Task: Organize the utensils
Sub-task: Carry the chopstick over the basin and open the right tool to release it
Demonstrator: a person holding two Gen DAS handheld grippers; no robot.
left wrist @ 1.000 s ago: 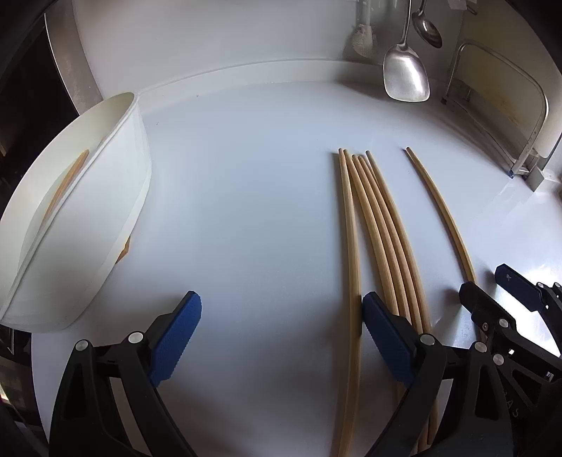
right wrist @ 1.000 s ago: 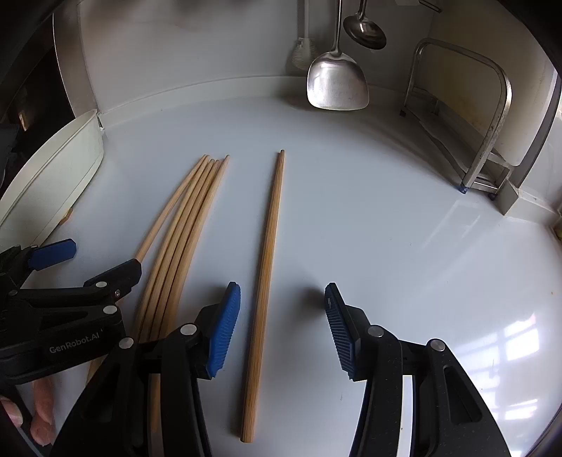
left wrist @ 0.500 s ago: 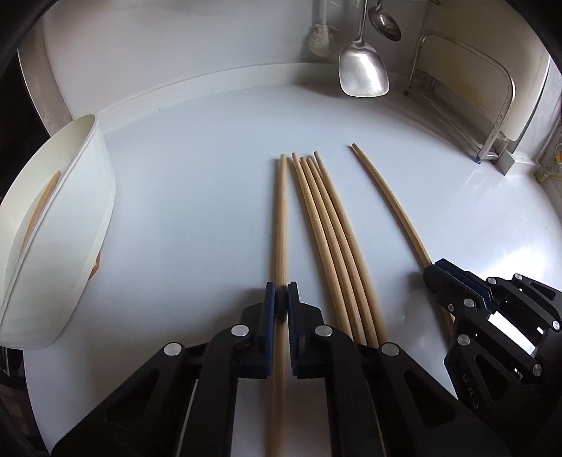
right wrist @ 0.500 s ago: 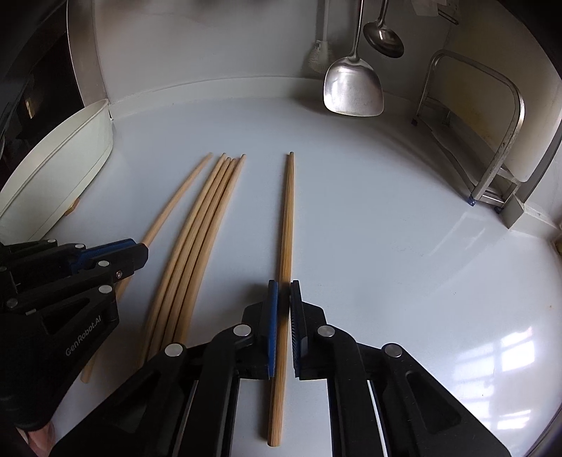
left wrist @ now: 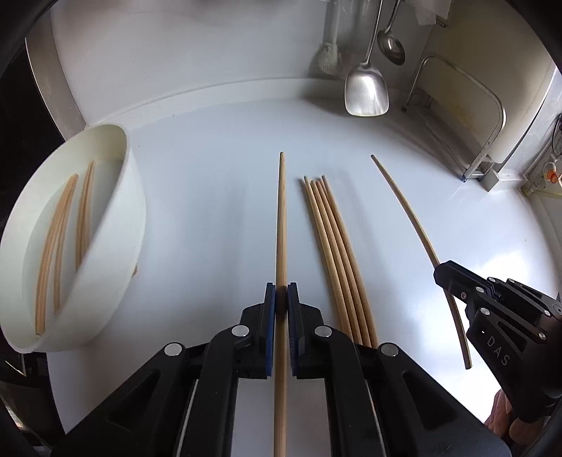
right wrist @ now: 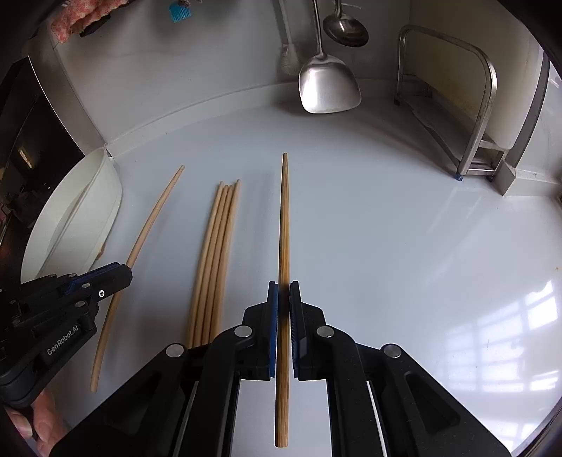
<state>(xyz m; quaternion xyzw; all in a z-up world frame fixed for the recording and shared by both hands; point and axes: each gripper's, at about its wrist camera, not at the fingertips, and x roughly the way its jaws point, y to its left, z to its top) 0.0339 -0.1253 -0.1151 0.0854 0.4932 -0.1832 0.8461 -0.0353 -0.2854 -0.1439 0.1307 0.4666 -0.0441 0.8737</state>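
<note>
Both grippers, open a second ago, now clamp one chopstick each, lifted off the counter (left wrist: 217, 197). From the left wrist, the left gripper (left wrist: 281, 298) pinches its chopstick (left wrist: 281, 225); four loose chopsticks (left wrist: 337, 260) lie to its right, the white bowl (left wrist: 130, 197) to its left. From the right wrist, the right gripper (right wrist: 283, 298) pinches its own chopstick (right wrist: 283, 225), the loose ones to its left.

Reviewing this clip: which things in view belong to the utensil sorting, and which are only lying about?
Job:
left gripper with its chopstick
right gripper with its chopstick
loose chopsticks
white bowl

Lying about:
spatula
ladle
metal rack
</note>
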